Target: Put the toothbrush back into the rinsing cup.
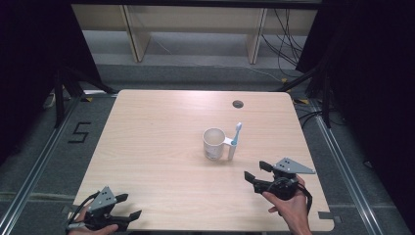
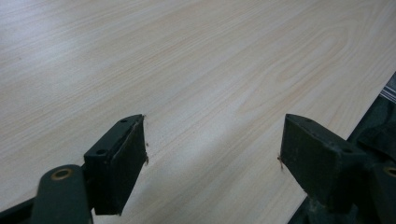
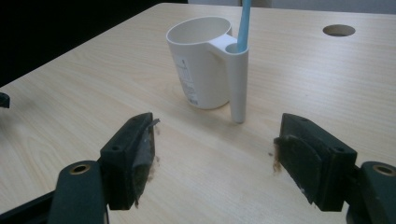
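The pale wood surface (image 1: 161, 147) carried a white cup (image 1: 214, 143) right of frame centre, toothbrush (image 1: 237, 133) upright in its handle; both hand-held grippers, right (image 1: 255, 172) and left (image 1: 128, 205), stood spread and empty, and a careless approach could topple the cup.

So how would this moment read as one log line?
right gripper: open, facing cup | toothbrush: upright in cup's handle tube | left gripper: open, near table edge

Blue plastic toothbrush (image 3: 243, 23) cut off at top edge of my right gripper view; white cup's label (image 3: 188, 80) txt too small to read.
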